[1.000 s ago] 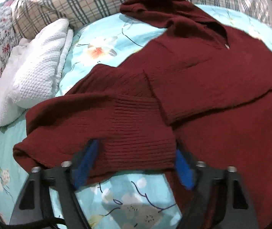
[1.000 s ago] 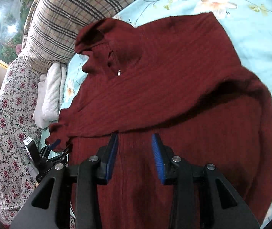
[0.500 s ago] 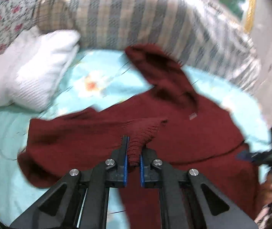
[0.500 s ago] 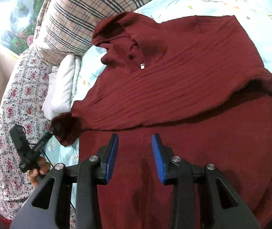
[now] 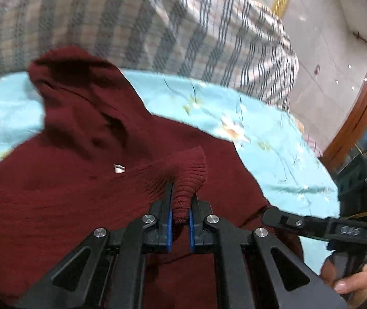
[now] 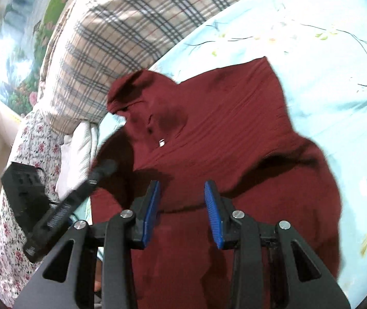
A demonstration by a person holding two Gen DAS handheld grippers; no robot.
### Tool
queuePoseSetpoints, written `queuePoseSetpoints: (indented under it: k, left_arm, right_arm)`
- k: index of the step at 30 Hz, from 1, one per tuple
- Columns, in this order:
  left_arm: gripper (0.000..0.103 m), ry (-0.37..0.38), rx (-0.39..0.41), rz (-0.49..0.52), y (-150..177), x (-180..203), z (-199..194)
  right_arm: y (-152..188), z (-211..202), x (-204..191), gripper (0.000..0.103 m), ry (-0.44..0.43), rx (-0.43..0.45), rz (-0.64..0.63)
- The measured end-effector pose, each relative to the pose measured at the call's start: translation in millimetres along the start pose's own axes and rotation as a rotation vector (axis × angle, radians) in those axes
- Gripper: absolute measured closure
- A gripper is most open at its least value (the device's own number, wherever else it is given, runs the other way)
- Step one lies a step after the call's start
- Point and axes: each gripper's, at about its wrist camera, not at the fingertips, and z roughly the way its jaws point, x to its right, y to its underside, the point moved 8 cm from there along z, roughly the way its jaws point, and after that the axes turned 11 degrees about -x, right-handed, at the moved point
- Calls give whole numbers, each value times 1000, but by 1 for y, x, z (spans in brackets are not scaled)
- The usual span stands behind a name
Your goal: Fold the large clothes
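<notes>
A dark red knitted hoodie [image 5: 62,180] lies spread on the light blue flowered bedsheet [image 5: 260,139], hood toward the pillows. My left gripper [image 5: 180,203] is shut on the ribbed cuff of its sleeve [image 5: 191,172] and holds it lifted over the chest of the hoodie. My right gripper [image 6: 182,200] is open and empty, hovering above the hoodie's [image 6: 222,134] lower body. The right gripper also shows at the right edge of the left wrist view [image 5: 325,226], and the left one at the left of the right wrist view [image 6: 62,203].
A large plaid pillow [image 5: 137,23] lies along the head of the bed, also in the right wrist view [image 6: 121,38]. A white folded towel [image 6: 77,154] and a floral cloth [image 6: 23,180] lie at the left. A wall and wooden door frame [image 5: 358,108] stand at the right.
My left gripper closed on the sleeve cuff, lifted it and carried it right across the hoodie's chest. My right gripper stayed open, shifting slightly over the body.
</notes>
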Motion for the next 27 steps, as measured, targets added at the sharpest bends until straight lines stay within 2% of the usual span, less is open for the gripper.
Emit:
queuePoseSetpoints:
  k: [4, 6, 8, 10, 11, 13, 17, 20, 23, 24, 25, 27]
  left_arm:
    - [93, 3, -115, 22, 15, 5, 56]
    - [90, -1, -159, 27, 26, 3, 68]
    - [76, 8, -166, 27, 32, 3, 64]
    - [68, -8, -149, 28, 39, -2, 49]
    - [60, -24, -136, 25, 43, -7, 37]
    - [52, -70, -109, 6, 54, -23, 12]
    - [51, -221, -60, -63, 77, -76, -40]
    - [51, -308, -32, -162, 91, -125, -74]
    - [51, -298, -34, -229, 110, -152, -97]
    - [51, -294, -38, -234, 117, -155, -101]
    - [51, -291, -43, -233, 118, -154, -99]
    - [51, -250, -64, -223, 128, -149, -95]
  right_arm:
    - [-11, 6, 12, 66, -2, 3, 24]
    - [-15, 13, 11, 66, -7, -9, 16]
    - [-16, 20, 8, 66, -7, -26, -1]
    - [-17, 30, 4, 66, -4, -46, -14]
    - [-18, 36, 2, 66, -1, -58, -21]
    - [-20, 48, 1, 66, 10, -80, -31]
    - [-22, 76, 2, 66, 63, -131, -52]
    - [-22, 95, 3, 66, 89, -167, -59]
    - [-19, 111, 0, 67, 104, -194, -73]
    - [-19, 116, -6, 82, 104, -205, -94]
    - [-18, 120, -11, 89, 92, -214, -100]
    - [-21, 120, -26, 92, 65, -206, -118]
